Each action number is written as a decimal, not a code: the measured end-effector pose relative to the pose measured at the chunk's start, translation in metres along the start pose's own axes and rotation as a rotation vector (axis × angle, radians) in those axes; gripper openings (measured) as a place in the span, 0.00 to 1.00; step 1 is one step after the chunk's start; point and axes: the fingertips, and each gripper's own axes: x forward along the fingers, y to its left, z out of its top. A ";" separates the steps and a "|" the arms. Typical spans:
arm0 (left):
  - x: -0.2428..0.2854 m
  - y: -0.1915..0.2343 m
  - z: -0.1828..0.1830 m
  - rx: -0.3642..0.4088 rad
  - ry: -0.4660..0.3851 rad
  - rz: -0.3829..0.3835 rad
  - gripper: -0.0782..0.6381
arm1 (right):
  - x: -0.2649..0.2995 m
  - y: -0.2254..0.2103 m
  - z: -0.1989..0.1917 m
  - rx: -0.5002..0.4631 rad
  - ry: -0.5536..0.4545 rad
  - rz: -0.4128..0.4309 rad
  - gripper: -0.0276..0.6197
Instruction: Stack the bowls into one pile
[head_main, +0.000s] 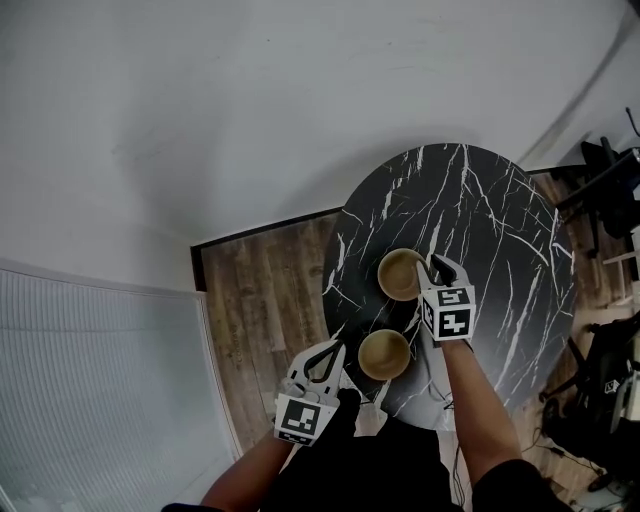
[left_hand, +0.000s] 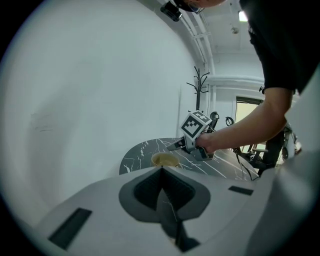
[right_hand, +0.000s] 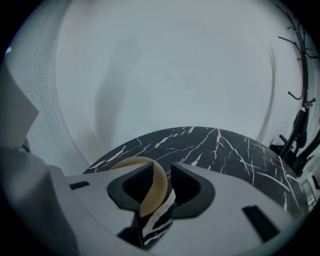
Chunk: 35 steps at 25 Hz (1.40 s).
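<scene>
The round black marble table carries two tan bowls, not yet stacked. The far bowl sits toward the middle, and the near bowl sits close to my edge, apart from it. My right tongs straddle the far bowl's rim with the jaws spread. One pad may brush the rim, though that is hard to judge. My left tongs hang just off the table edge beside the near bowl, jaws together on nothing.

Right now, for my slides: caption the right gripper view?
Open right gripper straddling the rim of a tan bowl on the black marble table.
</scene>
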 end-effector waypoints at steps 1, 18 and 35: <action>0.000 -0.002 0.001 0.002 -0.002 -0.003 0.13 | -0.005 0.002 0.002 -0.008 -0.009 0.000 0.23; 0.003 -0.001 0.025 -0.178 -0.069 -0.047 0.13 | -0.101 0.052 0.010 0.018 -0.176 0.059 0.19; -0.007 0.008 0.010 -0.171 -0.050 -0.037 0.13 | -0.142 0.084 -0.039 0.041 -0.142 0.049 0.06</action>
